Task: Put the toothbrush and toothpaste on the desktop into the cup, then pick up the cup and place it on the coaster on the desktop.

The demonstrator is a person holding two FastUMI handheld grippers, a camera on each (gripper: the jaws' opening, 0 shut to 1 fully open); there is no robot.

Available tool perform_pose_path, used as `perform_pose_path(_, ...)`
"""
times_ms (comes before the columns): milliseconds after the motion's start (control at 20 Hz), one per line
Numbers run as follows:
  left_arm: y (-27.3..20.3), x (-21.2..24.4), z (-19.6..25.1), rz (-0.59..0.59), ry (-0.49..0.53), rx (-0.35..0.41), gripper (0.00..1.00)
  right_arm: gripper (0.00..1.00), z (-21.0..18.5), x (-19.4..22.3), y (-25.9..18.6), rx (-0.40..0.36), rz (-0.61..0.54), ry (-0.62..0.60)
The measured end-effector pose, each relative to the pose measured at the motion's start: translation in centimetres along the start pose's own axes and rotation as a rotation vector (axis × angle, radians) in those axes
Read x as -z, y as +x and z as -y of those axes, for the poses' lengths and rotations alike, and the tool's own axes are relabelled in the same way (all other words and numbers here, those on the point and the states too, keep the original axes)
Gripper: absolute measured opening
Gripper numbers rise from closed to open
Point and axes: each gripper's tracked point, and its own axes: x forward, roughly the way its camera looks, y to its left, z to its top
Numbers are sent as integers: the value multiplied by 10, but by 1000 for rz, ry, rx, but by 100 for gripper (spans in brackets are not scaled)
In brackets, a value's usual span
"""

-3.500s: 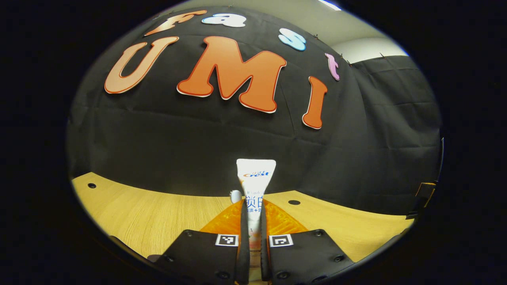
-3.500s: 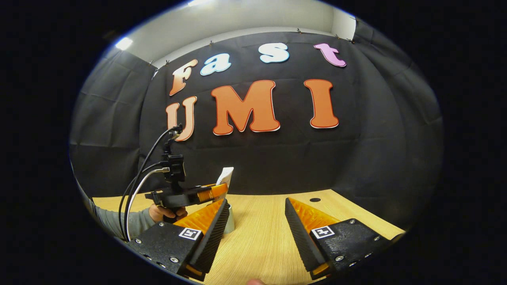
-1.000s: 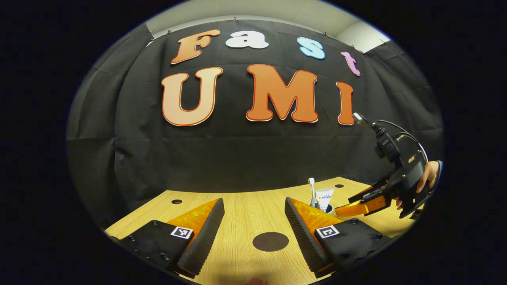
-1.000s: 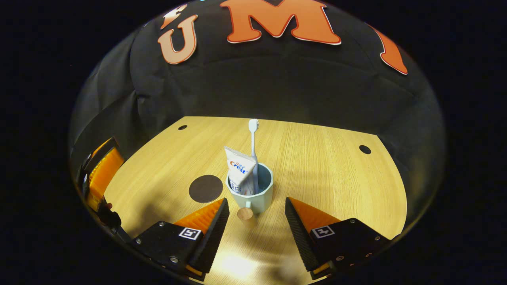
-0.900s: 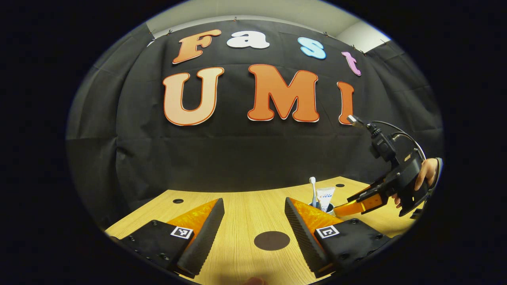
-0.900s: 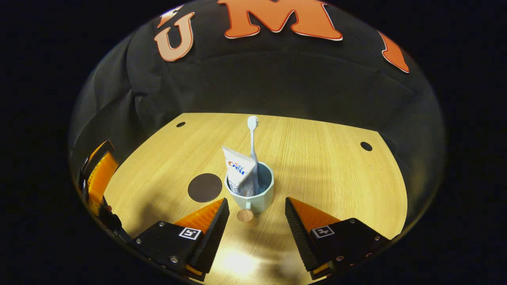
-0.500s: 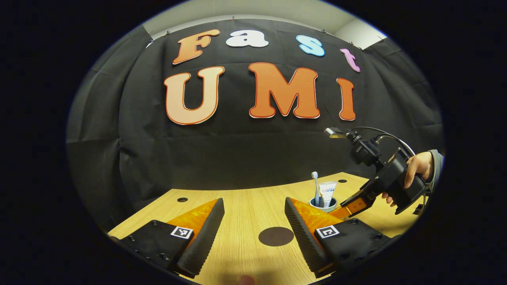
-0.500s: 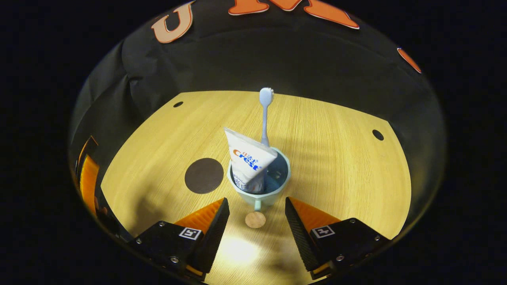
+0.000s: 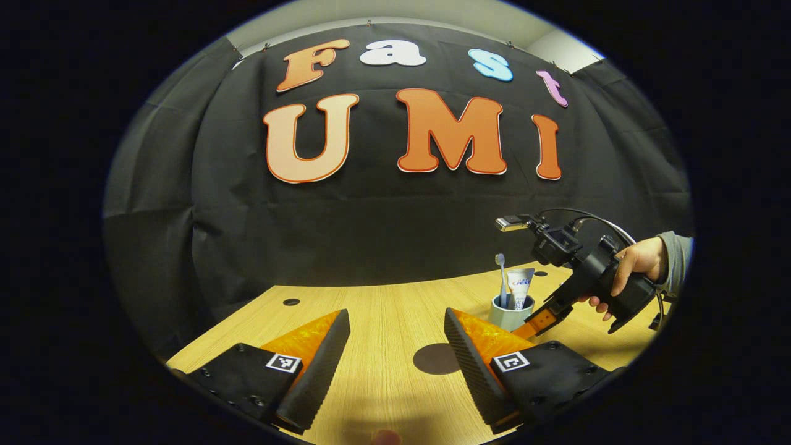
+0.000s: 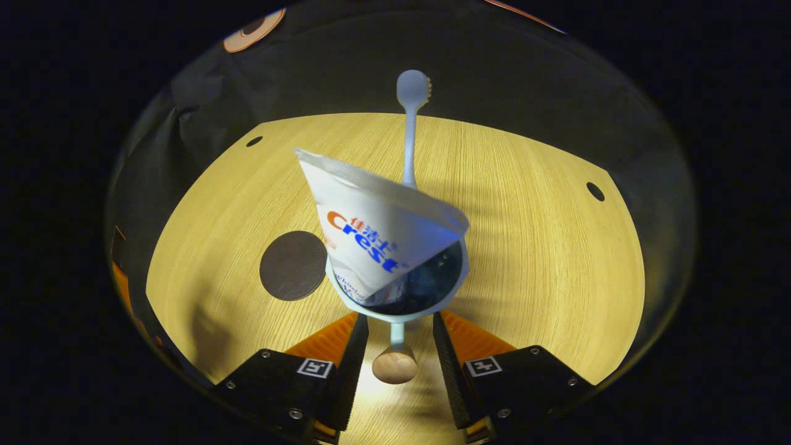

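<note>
A pale green cup (image 10: 395, 312) stands on the wooden desktop (image 10: 525, 247) with a white toothpaste tube (image 10: 371, 228) and a light toothbrush (image 10: 409, 130) upright in it. Its handle, tipped with a wooden knob (image 10: 395, 366), points at me. My right gripper (image 10: 400, 318) is open. Its fingers are narrowed to either side of the handle, with a small gap on each side. The dark round coaster (image 10: 292, 266) lies just left of the cup. In the left gripper view the cup (image 9: 510, 312) is at the right, with the right gripper (image 9: 532, 324) against it. My left gripper (image 9: 395, 316) hangs open and holds nothing.
A hand with a grey sleeve (image 9: 636, 262) holds the right gripper, with cables arching above it. The coaster (image 9: 435, 358) lies by my left gripper's right finger. Small round holes (image 10: 595, 191) dot the desktop near the black cloth wall.
My right gripper has moved in low to the cup, and its fingers have narrowed around the handle. My left gripper has stayed open and drifted only slightly.
</note>
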Motion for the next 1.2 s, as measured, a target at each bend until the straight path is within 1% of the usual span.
perform_pose_path(50,0,3,-1,-4,0,-1,99,60,0,3,0,-9,-2,0)
perform_pose_path(100,1,5,-2,-11,1,-1,97,59,2,3,-3,-15,-3,4)
perform_pose_path(150,1,8,-3,-18,2,-3,99,54,5,3,-3,-22,-7,13)
perform_pose_path(250,1,10,-2,-25,2,-2,97,28,11,-3,-3,-7,9,28)
perform_pose_path(300,0,10,-2,-26,3,-3,97,32,13,-5,-4,6,18,24)
perform_pose_path(350,-2,10,-3,-24,6,-4,97,26,12,-6,-1,16,23,19)
perform_pose_path(500,-4,12,-5,-27,10,-10,97,23,13,-5,-1,43,36,14)
perform_pose_path(650,-7,14,-7,-28,4,-13,97,21,24,-10,0,98,64,-28)
perform_pose_path(700,-7,12,-7,-28,1,-14,97,21,24,-11,-1,98,72,-28)
perform_pose_path(850,-7,14,-10,-31,-2,-20,97,20,19,-15,1,66,99,-6)
perform_pose_path(1200,-16,11,-13,-23,7,-26,97,20,16,-23,2,14,151,-39)
